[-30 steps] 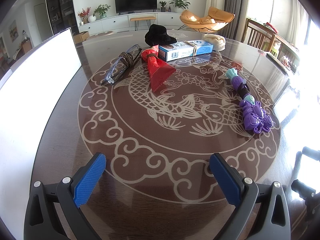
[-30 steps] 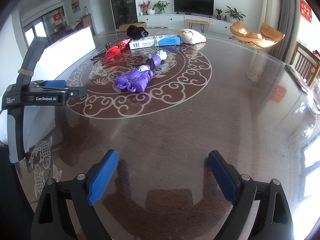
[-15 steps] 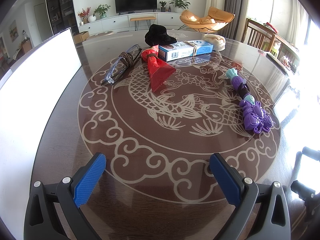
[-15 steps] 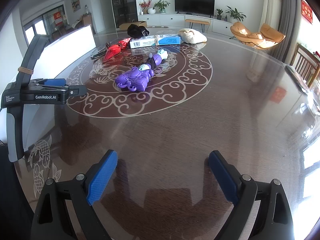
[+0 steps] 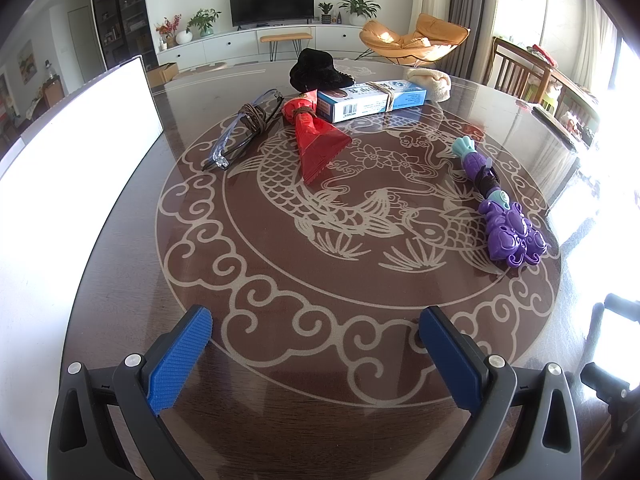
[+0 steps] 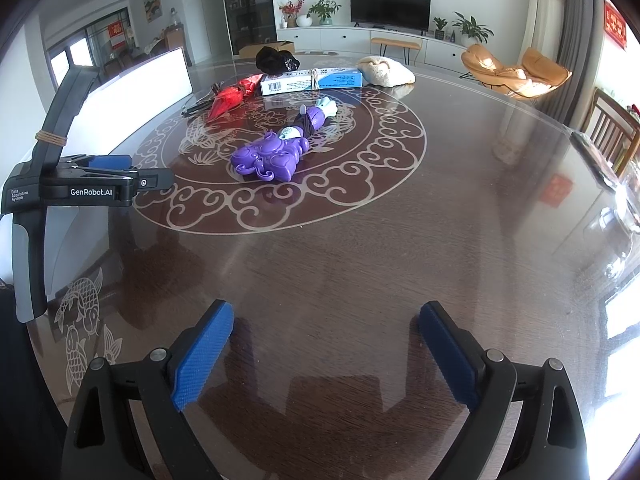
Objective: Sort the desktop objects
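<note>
The left gripper (image 5: 316,354) hovers low over the near part of the round dark wooden table (image 5: 120,264), its blue-padded fingers (image 5: 180,360) spread wide with nothing between them; the right gripper (image 6: 324,354) is posed the same way over bare wood, its blue pads (image 6: 448,356) released and apart. From the right wrist view the left gripper appears side-on at the left edge, level above the table.

The tabletop is glossy, with a pale koi and cloud pattern inlaid in a ring; on it, well ahead of both grippers, lie the things to sort. A purple plastic toy with a teal tail (image 5: 500,216) rests on the right of the ring; a red folded paper fan tied with cord (image 5: 316,140) lies near the centre; clear-framed glasses wrapped in brown cord (image 5: 244,128) sit to its left; a blue and white carton bound with a band (image 5: 372,100) lies behind the fan, with a black cloth bundle (image 5: 316,74) and a cream fluffy bundle (image 5: 432,82) near its ends. A white board (image 5: 72,152) stands along the left edge.

Beyond are a wall television (image 5: 272,2), a white cabinet, potted plants and an orange lounge chair (image 5: 416,40).
</note>
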`<state>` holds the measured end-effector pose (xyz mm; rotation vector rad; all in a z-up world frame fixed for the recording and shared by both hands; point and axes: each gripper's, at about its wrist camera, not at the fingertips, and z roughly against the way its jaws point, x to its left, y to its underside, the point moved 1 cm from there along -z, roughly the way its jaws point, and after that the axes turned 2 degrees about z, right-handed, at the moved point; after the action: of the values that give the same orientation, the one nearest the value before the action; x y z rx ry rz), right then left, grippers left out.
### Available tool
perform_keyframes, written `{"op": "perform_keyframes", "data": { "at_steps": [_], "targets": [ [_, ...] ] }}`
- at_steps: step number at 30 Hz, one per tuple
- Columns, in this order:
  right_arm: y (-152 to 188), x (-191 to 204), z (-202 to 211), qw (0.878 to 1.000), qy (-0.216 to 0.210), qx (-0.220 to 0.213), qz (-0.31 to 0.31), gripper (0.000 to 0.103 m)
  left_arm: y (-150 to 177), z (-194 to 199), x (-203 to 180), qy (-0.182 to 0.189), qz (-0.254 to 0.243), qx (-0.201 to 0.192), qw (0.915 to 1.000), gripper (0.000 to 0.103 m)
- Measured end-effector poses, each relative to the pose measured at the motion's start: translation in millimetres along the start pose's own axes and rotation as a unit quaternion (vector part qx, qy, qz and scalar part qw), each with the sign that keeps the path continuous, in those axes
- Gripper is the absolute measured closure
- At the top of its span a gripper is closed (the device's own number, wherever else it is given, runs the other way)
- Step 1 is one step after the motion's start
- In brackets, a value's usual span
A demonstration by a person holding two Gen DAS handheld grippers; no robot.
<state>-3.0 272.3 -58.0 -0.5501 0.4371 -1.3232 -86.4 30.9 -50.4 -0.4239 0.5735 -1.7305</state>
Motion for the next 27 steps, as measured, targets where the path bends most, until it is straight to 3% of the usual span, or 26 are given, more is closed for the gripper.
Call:
{"op": "perform_keyframes", "data": {
  "at_steps": [27],
  "targets": [
    [1.9,2.5,-2.5,1.0,0.008,0.007,0.009,0.004,0.5,0.1,-0.6,0.0,0.0,0.0,1.0,0.0]
  ]
}}
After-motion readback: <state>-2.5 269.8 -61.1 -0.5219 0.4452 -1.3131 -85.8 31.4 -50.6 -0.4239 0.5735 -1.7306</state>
